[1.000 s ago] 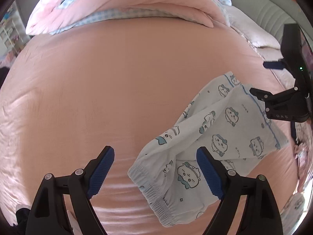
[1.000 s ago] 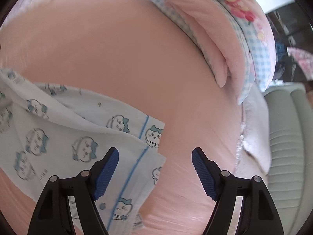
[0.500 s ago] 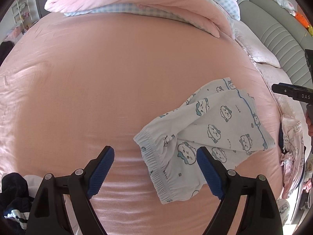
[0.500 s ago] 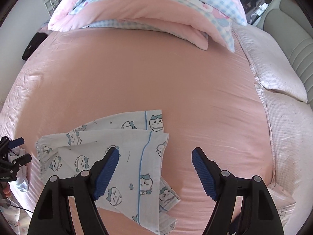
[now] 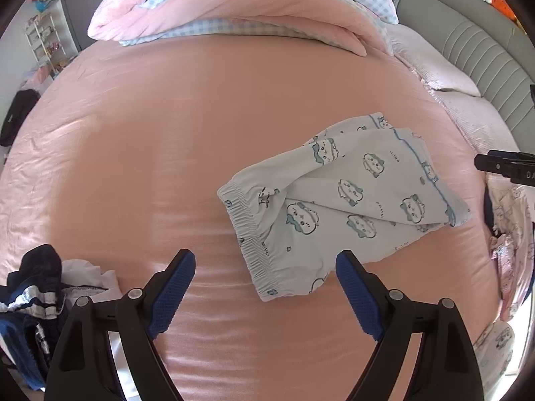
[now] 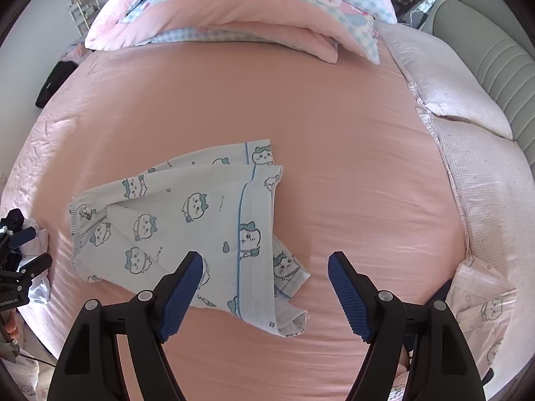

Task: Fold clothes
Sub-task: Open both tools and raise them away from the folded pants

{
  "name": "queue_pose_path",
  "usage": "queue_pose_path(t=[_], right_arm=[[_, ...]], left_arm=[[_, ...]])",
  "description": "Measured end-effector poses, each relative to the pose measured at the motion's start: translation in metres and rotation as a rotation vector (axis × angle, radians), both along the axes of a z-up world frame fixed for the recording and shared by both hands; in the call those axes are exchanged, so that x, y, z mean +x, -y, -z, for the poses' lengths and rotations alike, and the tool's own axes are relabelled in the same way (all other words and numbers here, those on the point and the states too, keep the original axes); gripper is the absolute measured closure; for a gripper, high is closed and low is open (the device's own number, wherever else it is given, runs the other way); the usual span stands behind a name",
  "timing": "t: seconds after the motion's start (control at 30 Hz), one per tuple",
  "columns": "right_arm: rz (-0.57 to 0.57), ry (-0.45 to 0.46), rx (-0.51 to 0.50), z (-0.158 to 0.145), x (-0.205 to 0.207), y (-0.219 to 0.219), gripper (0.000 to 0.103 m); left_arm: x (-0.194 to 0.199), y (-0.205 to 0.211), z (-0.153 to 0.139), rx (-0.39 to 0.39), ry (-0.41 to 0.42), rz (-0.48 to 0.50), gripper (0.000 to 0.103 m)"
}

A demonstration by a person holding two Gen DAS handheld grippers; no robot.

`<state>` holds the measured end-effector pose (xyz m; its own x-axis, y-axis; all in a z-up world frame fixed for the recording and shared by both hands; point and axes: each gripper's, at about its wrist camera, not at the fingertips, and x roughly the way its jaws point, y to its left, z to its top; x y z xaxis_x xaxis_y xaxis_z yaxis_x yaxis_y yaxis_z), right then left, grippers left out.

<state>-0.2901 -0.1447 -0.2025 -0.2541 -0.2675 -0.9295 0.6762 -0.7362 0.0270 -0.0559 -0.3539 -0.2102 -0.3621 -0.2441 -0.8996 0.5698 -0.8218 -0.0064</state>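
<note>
Shorts (image 5: 347,197) (image 6: 187,220): white cotton, blue cartoon-animal print, blue piping, elastic waistband; loosely folded over, rumpled, lying flat on pink bed sheet (image 5: 167,153).

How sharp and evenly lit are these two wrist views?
Left wrist view: sharp, strong fisheye bulge, sheen streaks on the pink satin bedsheet near the open left gripper. Right wrist view: equally sharp, white cartoon-print pyjama shorts evenly lit, dark corner vignette, right gripper open.

**A lived-in home bedroom**

A wide bed in a pink satin sheet (image 5: 140,153) fills both frames. At the top lies a folded pink-and-blue checked quilt (image 6: 240,10); at right, a grey padded headboard (image 6: 495,53) and pale checked pillows (image 6: 458,97); upper left, a white wire shelf rack (image 5: 41,43).
</note>
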Motion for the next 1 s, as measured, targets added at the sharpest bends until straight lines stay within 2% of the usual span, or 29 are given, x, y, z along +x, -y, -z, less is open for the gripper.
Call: queue_pose_path(t=[0.07, 0.27, 0.4, 0.57, 0.83, 1.0], right_arm=[[0.003, 0.012, -0.007, 0.003, 0.008, -0.005, 0.026], [0.016, 0.040, -0.027, 0.012, 0.030, -0.020, 0.026], [0.034, 0.042, -0.043, 0.017, 0.041, -0.030, 0.026], [0.067, 0.023, -0.047, 0.020, 0.052, -0.041, 0.026], [0.112, 0.073, -0.081, 0.039, 0.070, -0.059, 0.026], [0.177, 0.133, -0.135, 0.056, 0.081, -0.073, 0.026]], left_arm=[[0.002, -0.010, 0.000, -0.048, 0.027, 0.000, 0.017], [0.009, -0.030, 0.001, -0.054, 0.044, 0.015, 0.017], [0.014, -0.032, 0.006, 0.027, 0.011, -0.025, 0.017], [0.025, -0.028, 0.013, 0.086, -0.015, -0.124, 0.017], [0.042, -0.026, 0.027, 0.200, -0.080, -0.225, 0.017], [0.056, -0.021, 0.043, 0.375, -0.187, -0.316, 0.017]])
